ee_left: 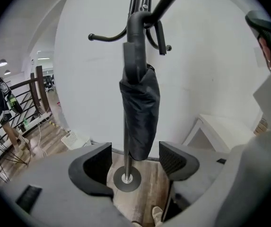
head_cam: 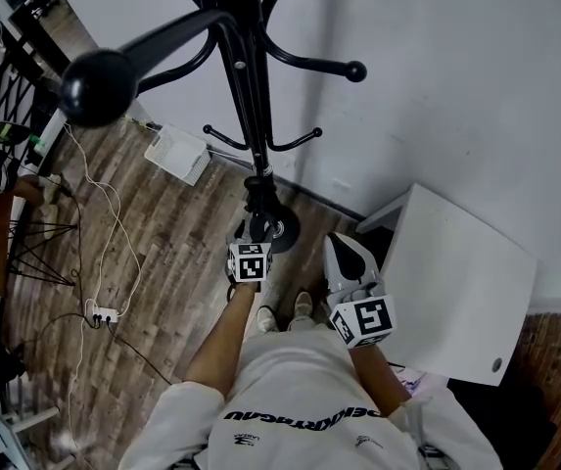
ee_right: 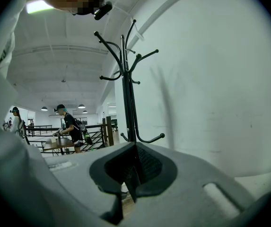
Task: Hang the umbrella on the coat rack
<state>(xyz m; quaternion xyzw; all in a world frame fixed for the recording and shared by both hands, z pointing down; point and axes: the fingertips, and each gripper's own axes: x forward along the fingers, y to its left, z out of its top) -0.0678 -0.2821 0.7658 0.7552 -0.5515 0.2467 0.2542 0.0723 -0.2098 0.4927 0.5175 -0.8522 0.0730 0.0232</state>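
Umbrella (ee_left: 140,103), folded and black, hangs by its handle from a hook arm of the coat rack (ee_left: 126,148) in the left gripper view. Its long axis runs 12 to 6 o'clock, just beside the pole. Our left tongs (ee_left: 135,157) stand wide open beneath it. The umbrella's lower end dips toward the gap from 12 o'clock, and we see neither pad touching it.

In the right gripper view, our right tongs (ee_right: 134,167) are closed on nothing, with the rack rising at 12 o'clock, well apart.

In the head view, the left tongs sit near the rack's base, which lies at their 12 o'clock. The right tongs are at 4 o'clock from them, farther from the pole. Seen from above, the umbrella is too foreshortened to separate from the pole.

We judge the hanging done. The left hand is the nearer and need only draw back toward 6 o'clock without brushing the umbrella.
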